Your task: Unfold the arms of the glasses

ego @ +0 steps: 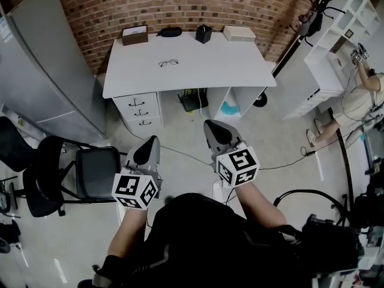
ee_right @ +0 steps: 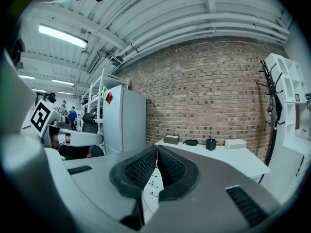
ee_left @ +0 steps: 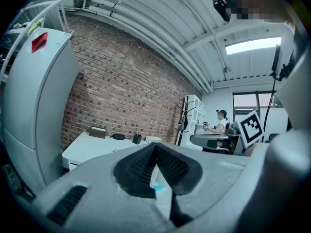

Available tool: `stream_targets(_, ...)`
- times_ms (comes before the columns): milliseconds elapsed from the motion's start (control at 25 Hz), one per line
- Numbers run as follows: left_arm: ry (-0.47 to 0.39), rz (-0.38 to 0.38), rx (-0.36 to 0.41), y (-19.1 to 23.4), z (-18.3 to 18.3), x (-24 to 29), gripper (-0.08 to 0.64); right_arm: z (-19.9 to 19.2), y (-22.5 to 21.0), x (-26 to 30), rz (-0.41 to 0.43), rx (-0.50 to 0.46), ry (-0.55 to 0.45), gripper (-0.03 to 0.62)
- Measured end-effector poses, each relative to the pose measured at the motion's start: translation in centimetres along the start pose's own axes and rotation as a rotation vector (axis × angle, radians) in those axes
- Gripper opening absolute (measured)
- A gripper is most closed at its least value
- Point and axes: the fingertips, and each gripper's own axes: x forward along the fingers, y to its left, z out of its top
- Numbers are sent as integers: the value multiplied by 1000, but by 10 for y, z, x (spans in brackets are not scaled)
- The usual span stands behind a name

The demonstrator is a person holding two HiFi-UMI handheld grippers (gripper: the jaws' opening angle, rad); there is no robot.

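A pair of thin dark-framed glasses lies near the middle of the white desk against the brick wall, far ahead of both grippers. My left gripper is shut and empty, held over the floor well short of the desk. To its right my right gripper is also shut with nothing in it. In the left gripper view the closed jaws point at the desk. The right gripper view shows its closed jaws before the desk.
On the desk's back edge stand a brown box, a black case, a black cup and a white box. A drawer unit sits under the desk. A black chair stands left, a person works at right shelves.
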Motion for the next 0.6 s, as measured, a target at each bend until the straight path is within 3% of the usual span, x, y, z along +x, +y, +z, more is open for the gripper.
stream_targets(320,2,-49,-42,22,-8,-4,10,-6,11,16,-43,5,28,9)
stream_targets(600,23,-18,-54,46,-11,18,11,-2,10,47,28,-8,20,9)
